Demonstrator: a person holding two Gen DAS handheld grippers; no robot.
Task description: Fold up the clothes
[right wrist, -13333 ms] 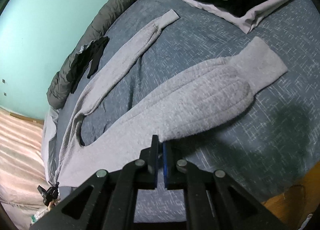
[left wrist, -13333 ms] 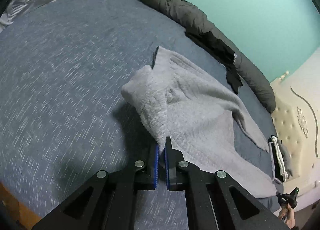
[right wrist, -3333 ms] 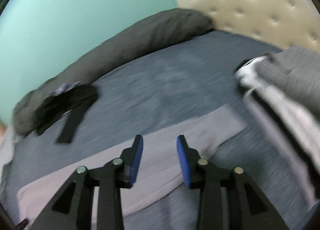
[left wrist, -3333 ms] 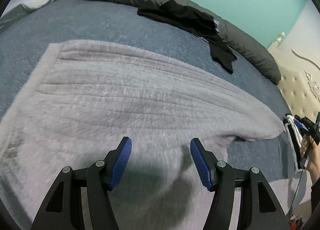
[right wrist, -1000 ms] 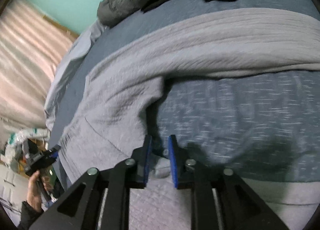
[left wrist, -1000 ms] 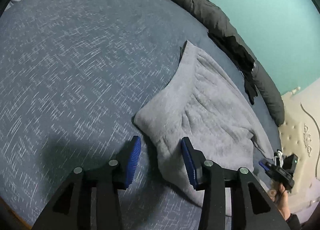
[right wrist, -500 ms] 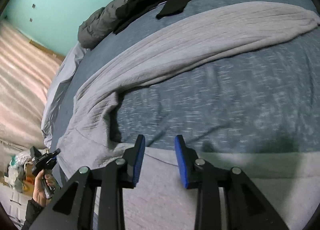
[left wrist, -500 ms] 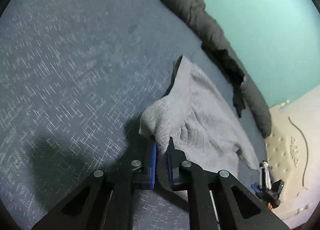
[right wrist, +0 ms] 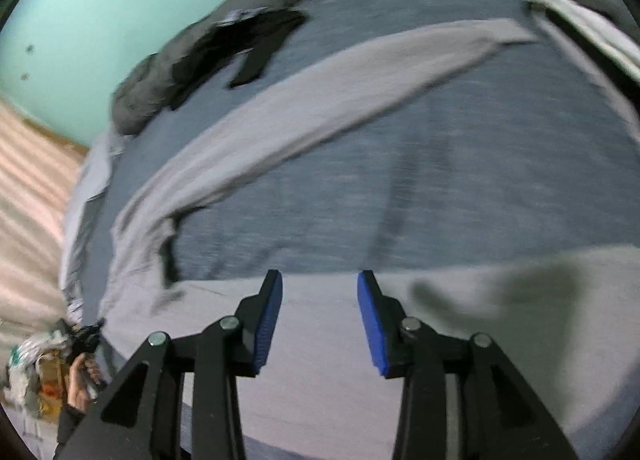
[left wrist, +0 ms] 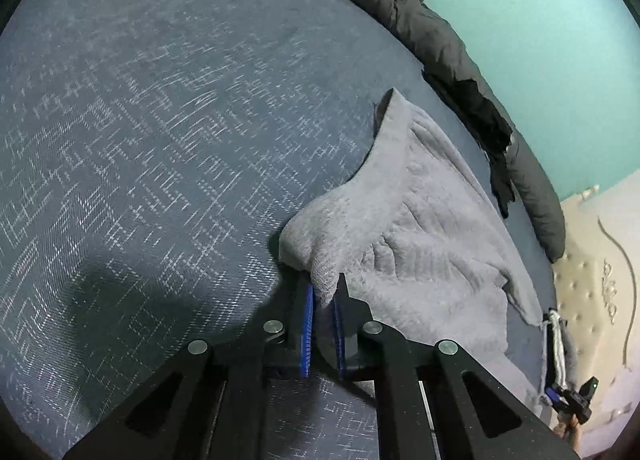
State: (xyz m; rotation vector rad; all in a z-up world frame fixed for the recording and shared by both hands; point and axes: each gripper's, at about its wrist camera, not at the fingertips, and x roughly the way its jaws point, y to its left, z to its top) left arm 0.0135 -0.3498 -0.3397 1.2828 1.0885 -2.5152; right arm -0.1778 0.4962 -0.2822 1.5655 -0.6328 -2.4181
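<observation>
Grey knitted trousers point(left wrist: 420, 228) lie spread across the blue-grey bedspread point(left wrist: 140, 120), and the left gripper point(left wrist: 322, 302) has its blue pads pressed together on a corner of the ribbed end nearest it, the cloth rising in a small peak just above the jaws. The right gripper point(right wrist: 320, 316) has its jaws opening, with nothing between them; it hovers over the near leg point(right wrist: 320, 380), while the far leg point(right wrist: 320, 100) stretches diagonally beyond a strip of bare bedspread. The right view is blurred, so how close the pads are to the cloth cannot be told. To do this step well, the right hand should probably settle first, then take the matching edge of the garment with a full pinch, so both corners can be lifted evenly. Left alone, the single-corner hold risks bunching the fabric. A dark bolster point(left wrist: 440, 40) with black clothing point(left wrist: 488, 128) draped on it lies well apart at the wall, and a folded pile point(right wrist: 580, 20) sits beyond the far leg's end.
</observation>
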